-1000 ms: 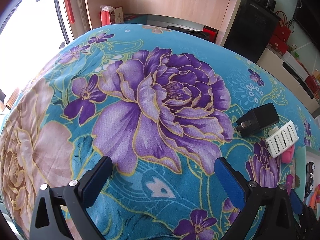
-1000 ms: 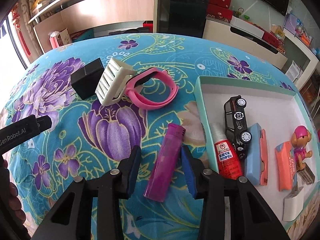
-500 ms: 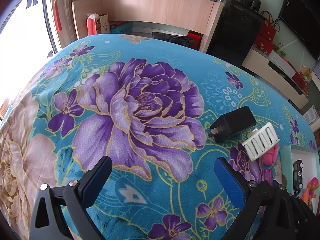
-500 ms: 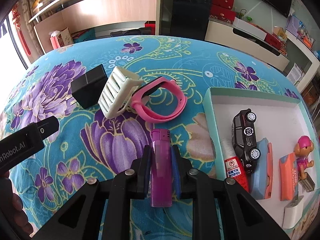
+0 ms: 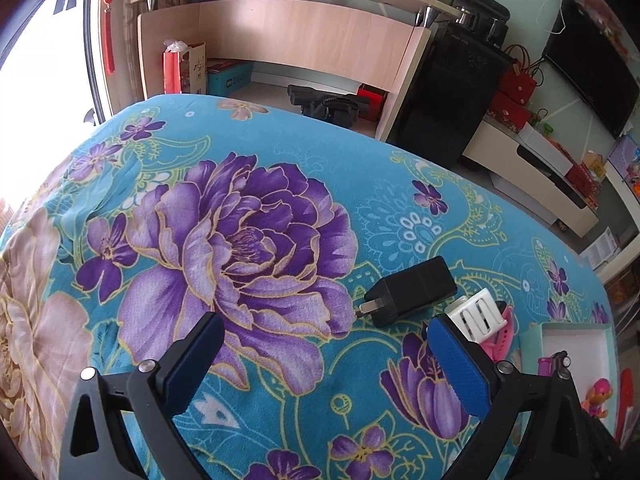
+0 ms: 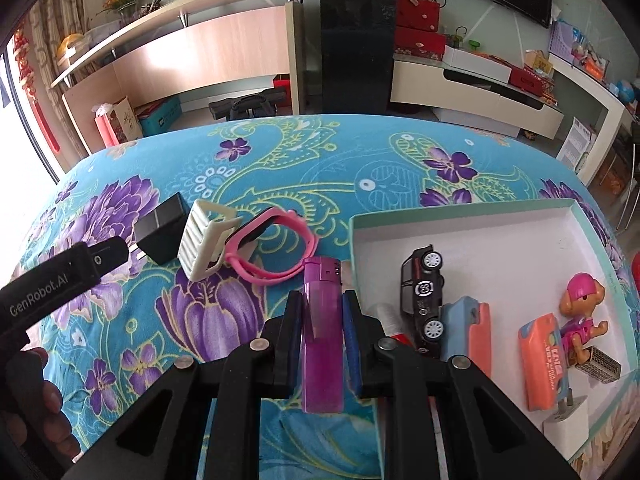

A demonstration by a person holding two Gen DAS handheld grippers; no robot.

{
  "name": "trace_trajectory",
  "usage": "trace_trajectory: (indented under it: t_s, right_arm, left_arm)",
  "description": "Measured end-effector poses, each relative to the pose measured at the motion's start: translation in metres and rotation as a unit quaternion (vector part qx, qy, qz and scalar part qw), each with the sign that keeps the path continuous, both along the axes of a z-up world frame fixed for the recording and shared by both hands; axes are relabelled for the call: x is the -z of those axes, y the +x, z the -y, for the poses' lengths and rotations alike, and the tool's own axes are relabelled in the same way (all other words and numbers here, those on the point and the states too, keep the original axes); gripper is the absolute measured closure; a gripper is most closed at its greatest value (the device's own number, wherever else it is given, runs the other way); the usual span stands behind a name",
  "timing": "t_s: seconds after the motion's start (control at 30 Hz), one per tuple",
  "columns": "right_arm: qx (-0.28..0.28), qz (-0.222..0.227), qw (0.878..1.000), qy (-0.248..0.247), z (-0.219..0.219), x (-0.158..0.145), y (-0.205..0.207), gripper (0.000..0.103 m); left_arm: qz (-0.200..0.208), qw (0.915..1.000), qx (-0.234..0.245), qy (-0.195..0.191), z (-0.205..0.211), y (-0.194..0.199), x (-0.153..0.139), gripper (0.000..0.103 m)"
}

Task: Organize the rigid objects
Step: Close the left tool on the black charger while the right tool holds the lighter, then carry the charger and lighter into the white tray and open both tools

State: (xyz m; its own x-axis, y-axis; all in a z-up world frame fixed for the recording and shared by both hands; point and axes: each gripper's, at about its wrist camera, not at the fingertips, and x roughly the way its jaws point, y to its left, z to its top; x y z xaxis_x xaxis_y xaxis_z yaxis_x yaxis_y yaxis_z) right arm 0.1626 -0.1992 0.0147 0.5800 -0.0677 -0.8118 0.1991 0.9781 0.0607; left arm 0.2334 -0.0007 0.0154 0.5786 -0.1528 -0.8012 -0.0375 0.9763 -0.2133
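Observation:
My right gripper point(image 6: 321, 308) is shut on a purple lighter point(image 6: 322, 332) and holds it above the cloth, just left of the white tray point(image 6: 460, 218). The tray holds a black toy car point(image 6: 422, 292), a blue-and-orange case point(image 6: 468, 320), an orange pack point(image 6: 546, 360), a toy pup point(image 6: 582, 308) and a white plug point(image 6: 568, 428). On the cloth lie a black charger point(image 6: 162, 232), a white ribbed clip point(image 6: 204, 240) and a pink wristband point(image 6: 272, 252). My left gripper point(image 5: 324, 344) is open and empty, with the black charger point(image 5: 410, 292) just ahead to its right.
The table wears a teal cloth with purple flowers point(image 5: 248, 248). Behind it stand a wooden desk point(image 5: 296, 40), a black cabinet point(image 6: 354, 40) and a low white TV bench point(image 6: 476, 92). The left gripper's body point(image 6: 52, 284) shows at the left of the right wrist view.
My right gripper closed on the purple lighter and lifted it off the cloth. My left gripper moved back and up, so the charger and clip slid toward the middle of its view.

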Motion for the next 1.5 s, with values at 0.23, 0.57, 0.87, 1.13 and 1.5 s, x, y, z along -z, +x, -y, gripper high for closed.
trace_trajectory:
  t_s: [0.23,0.57,0.87,1.13,1.5]
  right_arm:
    - [0.011,0.015,1.000,0.000,0.009,-0.010,-0.003,0.083]
    - [0.020,0.015,1.000,0.001,0.015,-0.012,-0.004,0.083]
    - [0.022,0.020,1.000,0.003,0.017,-0.015,-0.006,0.083]
    - [0.033,0.033,0.999,0.012,0.027,-0.025,-0.012,0.083]
    - [0.108,0.023,0.993,0.036,0.080,-0.025,-0.030,0.083]
  left_arm:
    - [-0.004,0.9993,0.013,-0.034,0.022,0.020,0.001,0.000]
    - [-0.033,0.9987,0.005,-0.038,0.036,0.044,0.021,0.008]
    - [-0.041,0.9958,0.015,-0.081,0.028,0.036,0.028,0.033]
    - [-0.001,0.9961,-0.004,-0.088,0.006,0.014,-0.002,0.033]
    - [0.043,0.9935,0.071,-0.077,0.052,-0.027,-0.042,0.033]
